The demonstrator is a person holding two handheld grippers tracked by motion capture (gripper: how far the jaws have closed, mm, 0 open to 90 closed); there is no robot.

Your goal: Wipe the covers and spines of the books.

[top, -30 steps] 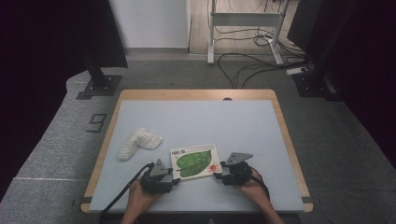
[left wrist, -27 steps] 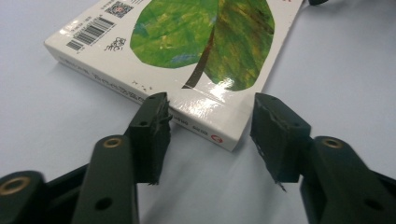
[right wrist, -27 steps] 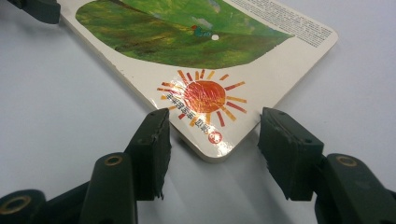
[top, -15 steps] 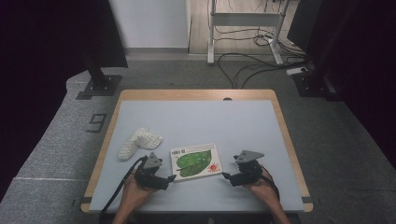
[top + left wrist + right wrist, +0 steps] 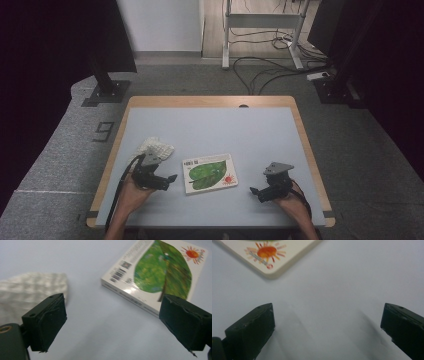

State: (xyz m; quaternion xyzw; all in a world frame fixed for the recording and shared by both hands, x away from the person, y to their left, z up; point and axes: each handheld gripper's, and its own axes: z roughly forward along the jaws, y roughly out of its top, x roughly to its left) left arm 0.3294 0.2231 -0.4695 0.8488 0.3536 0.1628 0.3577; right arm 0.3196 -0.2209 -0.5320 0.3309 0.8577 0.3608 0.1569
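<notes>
A white book with a green leaf and a red sun on its cover (image 5: 209, 173) lies flat near the table's front middle. In the left gripper view the book (image 5: 160, 275) lies ahead to the right. My left gripper (image 5: 170, 180) rests just left of the book, open and empty; its jaws stand wide apart (image 5: 113, 322). My right gripper (image 5: 254, 192) sits off the book's right side, apart from it, open and empty (image 5: 328, 327). The book's sun corner (image 5: 268, 255) shows at the upper left of the right gripper view.
A white textured cloth (image 5: 156, 148) lies crumpled behind my left gripper, also blurred at the left (image 5: 27, 295). The light blue tabletop (image 5: 220, 130) has a wooden rim. Black stands and cables occupy the floor beyond.
Both grippers have drawn away from the book, the left one to the left and the right one to the right. The book has stayed in place.
</notes>
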